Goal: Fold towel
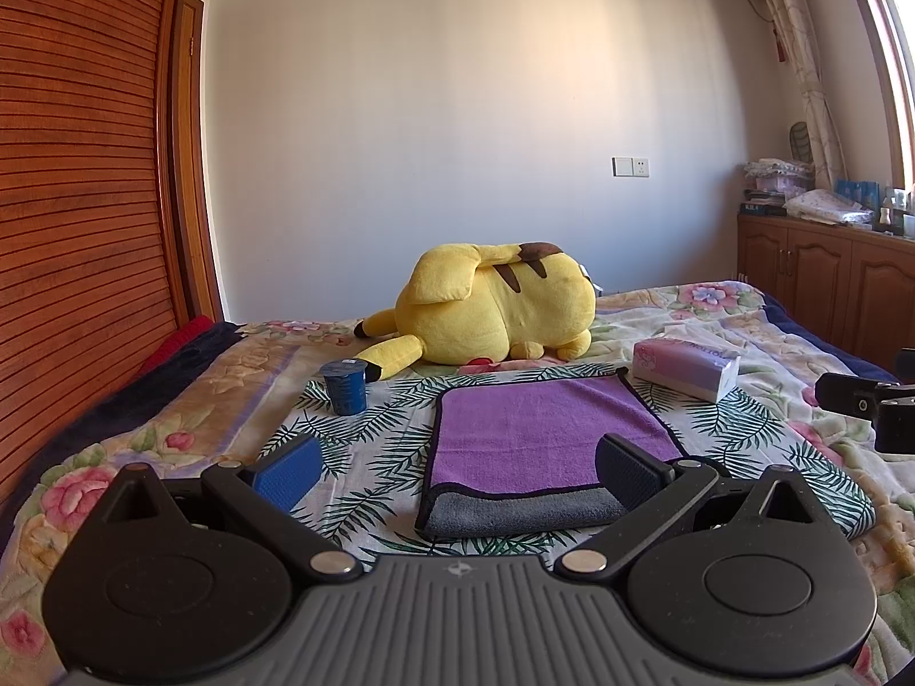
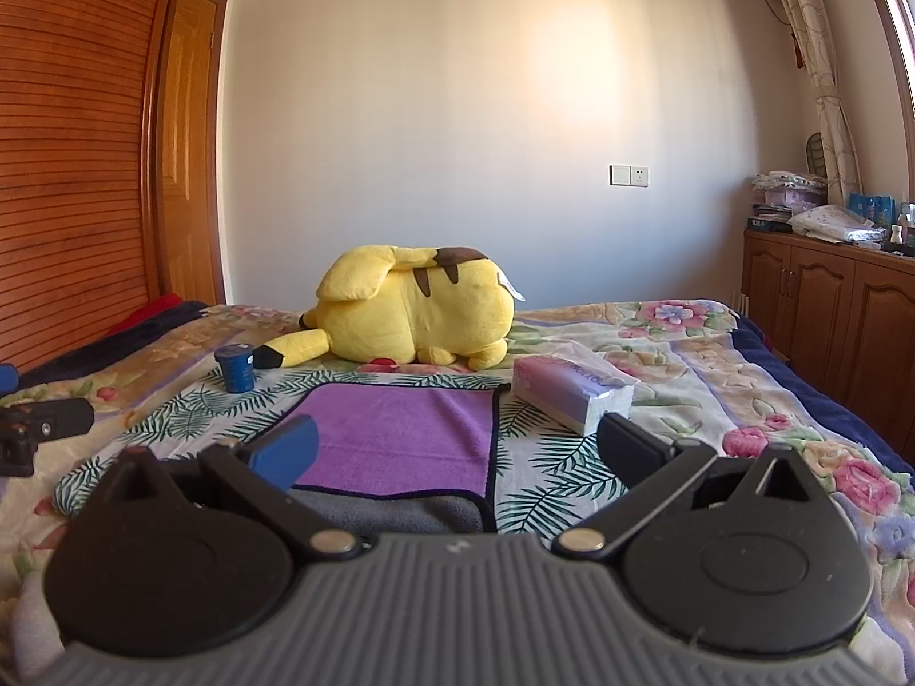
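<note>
A purple towel [image 1: 532, 434] with a grey underside and black trim lies on a leaf-print cloth [image 1: 377, 446] on the bed, folded once, with the grey layer [image 1: 514, 509] showing along its near edge. It also shows in the right wrist view [image 2: 400, 434]. My left gripper [image 1: 457, 469] is open and empty, just in front of the towel's near edge. My right gripper [image 2: 457, 451] is open and empty, over the towel's near right corner. Part of the right gripper shows in the left wrist view [image 1: 869, 400], and part of the left gripper shows in the right wrist view [image 2: 40, 429].
A yellow plush toy [image 1: 492, 308] lies behind the towel. A blue cup [image 1: 345, 386] stands at the back left, and a pink tissue pack [image 1: 686, 369] lies at the back right. A wooden wardrobe [image 1: 86, 200] is on the left, cabinets [image 2: 829, 308] on the right.
</note>
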The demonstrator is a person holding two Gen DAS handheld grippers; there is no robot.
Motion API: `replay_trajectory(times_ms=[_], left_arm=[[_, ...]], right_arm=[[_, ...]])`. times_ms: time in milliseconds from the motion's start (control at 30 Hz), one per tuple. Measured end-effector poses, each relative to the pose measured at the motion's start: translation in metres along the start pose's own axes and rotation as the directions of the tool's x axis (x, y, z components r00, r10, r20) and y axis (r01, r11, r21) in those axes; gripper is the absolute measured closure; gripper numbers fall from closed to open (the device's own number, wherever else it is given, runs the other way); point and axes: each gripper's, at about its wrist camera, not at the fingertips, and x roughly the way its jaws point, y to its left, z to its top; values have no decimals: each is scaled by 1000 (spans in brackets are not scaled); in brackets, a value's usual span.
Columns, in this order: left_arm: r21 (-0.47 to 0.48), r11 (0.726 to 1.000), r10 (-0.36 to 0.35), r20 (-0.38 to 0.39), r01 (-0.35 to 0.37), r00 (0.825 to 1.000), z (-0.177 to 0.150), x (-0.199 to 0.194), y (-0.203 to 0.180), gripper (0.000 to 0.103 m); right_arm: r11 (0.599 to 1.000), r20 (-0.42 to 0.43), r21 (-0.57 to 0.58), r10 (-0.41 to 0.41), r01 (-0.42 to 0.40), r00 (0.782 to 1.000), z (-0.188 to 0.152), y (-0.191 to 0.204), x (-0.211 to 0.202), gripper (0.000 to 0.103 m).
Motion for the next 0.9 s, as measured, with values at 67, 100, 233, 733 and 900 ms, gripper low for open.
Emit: replay_trajectory(times_ms=[67,100,233,733,900], left_arm=[[1,1000,1,0,-1,1000,0,0,0,16],[1,1000,1,-1,-1,1000,0,0,0,16],[1,1000,1,-1,-1,1000,0,0,0,16],[3,1000,1,-1,-1,1000,0,0,0,16],[3,1000,1,-1,-1,1000,0,0,0,16]], right_arm=[[1000,0,-1,0,0,1000,-1,0,0,0],[1000,0,-2,0,0,1000,-1,0,0,0],[1000,0,-2,1,-1,1000,-1,0,1,0],[1000,0,-4,0,0,1000,-1,1,0,0],[1000,0,-4,0,0,1000,-1,2,0,0]])
